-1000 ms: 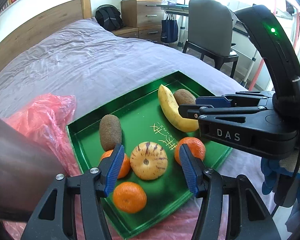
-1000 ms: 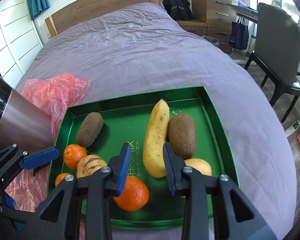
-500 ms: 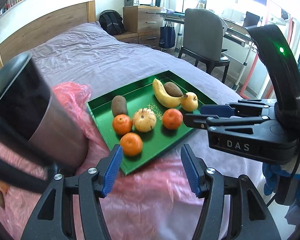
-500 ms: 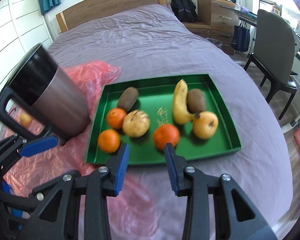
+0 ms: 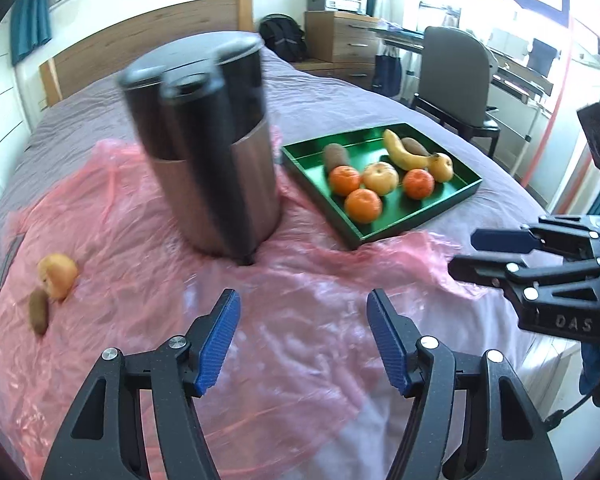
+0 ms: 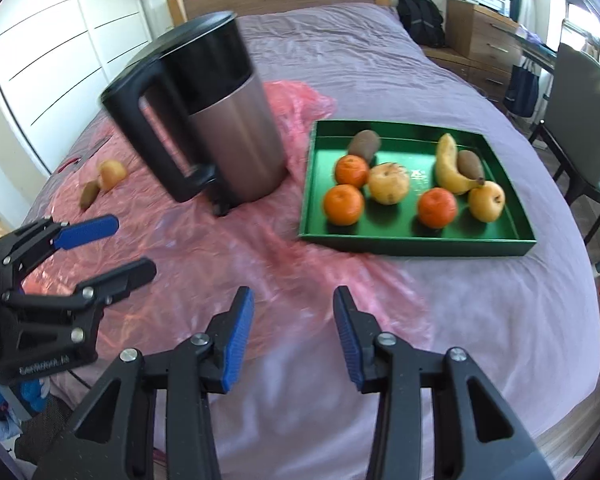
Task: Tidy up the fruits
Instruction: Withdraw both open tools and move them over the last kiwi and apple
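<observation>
A green tray (image 6: 404, 242) on the bed holds three oranges, a striped yellow fruit (image 6: 389, 183), a banana (image 6: 448, 166), two kiwis and a yellow pear (image 6: 486, 201); it also shows in the left wrist view (image 5: 400, 227). An orange-yellow fruit (image 5: 57, 274) and a kiwi (image 5: 38, 312) lie loose on the pink plastic at the far left. My left gripper (image 5: 302, 336) is open and empty above the plastic. My right gripper (image 6: 294, 334) is open and empty near the bed's front edge, well short of the tray.
A steel and black kettle (image 6: 216, 128) stands on the pink plastic sheet (image 5: 140, 280) left of the tray. The purple bed runs back to a wooden headboard. A chair (image 6: 580, 108), drawers and a desk stand to the right.
Both grippers have pulled back and up from the tray toward the bed's front edge. The kettle and the loose fruit at the left have come into view. Both stay open.
</observation>
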`<state>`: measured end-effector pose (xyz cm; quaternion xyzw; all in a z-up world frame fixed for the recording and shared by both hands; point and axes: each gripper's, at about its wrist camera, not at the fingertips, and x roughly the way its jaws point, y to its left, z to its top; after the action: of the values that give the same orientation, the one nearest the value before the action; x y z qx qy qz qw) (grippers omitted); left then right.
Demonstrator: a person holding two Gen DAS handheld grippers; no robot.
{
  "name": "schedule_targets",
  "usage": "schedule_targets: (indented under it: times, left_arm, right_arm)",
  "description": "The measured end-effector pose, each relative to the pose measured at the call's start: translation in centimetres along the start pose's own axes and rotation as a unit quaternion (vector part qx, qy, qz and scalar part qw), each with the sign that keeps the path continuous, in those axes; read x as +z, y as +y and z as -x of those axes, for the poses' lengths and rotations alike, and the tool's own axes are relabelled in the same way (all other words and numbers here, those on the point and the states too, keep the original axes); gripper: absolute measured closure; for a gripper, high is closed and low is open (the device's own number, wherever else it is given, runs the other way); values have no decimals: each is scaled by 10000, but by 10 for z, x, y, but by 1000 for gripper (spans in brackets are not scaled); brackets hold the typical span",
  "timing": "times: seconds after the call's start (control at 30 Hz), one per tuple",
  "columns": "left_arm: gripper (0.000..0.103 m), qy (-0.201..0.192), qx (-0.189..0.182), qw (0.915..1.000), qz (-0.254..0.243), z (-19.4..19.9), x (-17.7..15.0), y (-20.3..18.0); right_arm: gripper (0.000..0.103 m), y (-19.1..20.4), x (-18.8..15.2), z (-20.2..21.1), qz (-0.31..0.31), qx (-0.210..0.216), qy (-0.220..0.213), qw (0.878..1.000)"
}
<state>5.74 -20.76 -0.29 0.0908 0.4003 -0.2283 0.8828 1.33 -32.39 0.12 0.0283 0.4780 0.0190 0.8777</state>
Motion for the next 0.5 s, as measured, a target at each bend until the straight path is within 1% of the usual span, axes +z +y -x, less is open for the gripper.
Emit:
schedule_targets:
  times: [0.23,0.5]
  left_arm:
    - [40,-182,224,9987,424,21,-19,50]
    - [39,-365,523,9941,874,35,-33,111]
  right_arm:
    - [59,56,-1,-6,324,221,126,9992]
    - [58,119,8,-26,758,435,268,9958]
